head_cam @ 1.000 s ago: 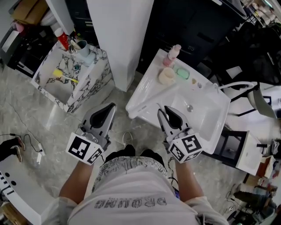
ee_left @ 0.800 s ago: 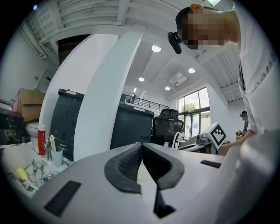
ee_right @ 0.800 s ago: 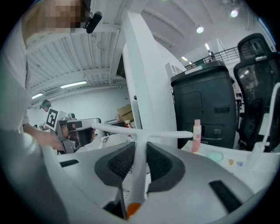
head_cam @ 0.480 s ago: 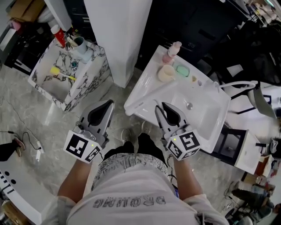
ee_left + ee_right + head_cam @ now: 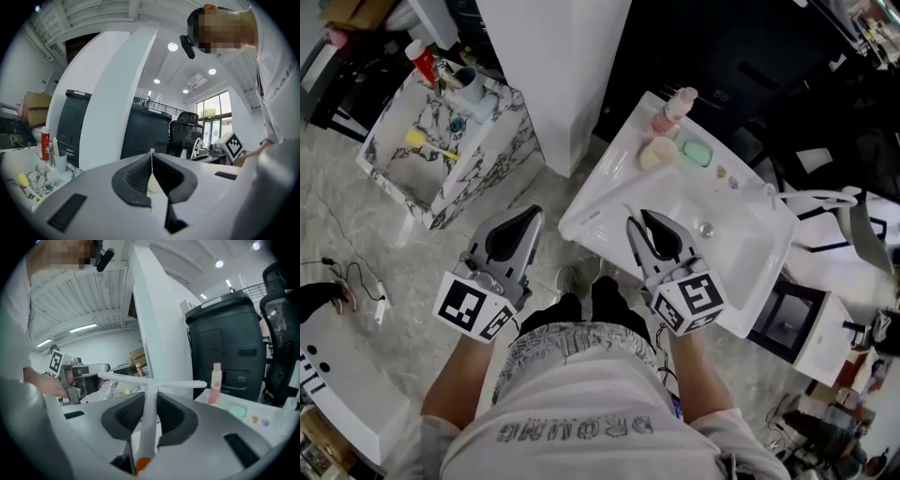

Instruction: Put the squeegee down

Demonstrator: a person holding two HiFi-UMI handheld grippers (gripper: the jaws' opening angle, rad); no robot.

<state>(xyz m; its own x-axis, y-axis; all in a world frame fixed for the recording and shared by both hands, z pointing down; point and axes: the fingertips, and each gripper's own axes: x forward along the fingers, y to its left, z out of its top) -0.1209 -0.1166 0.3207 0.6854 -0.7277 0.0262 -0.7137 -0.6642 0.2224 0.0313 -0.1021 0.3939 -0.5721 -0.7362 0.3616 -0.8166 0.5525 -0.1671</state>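
Squeegee (image 5: 150,386) slightly further over sink (image 5: 752,255)

room in the sink
past the right gripper (image 5: 637,223) the sink (image 5: 741,267) bowl is bare; pink bottle (image 5: 671,111), soap (image 5: 696,153) and white pillar (image 5: 562,75) stand behind.

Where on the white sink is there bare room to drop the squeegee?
Free: the sink along its near-left rim, ahead of the right claw holding the squeegee, and the bowl around the drain. Crowded: far corner, with pink bottle, cream cup, green soap dish.
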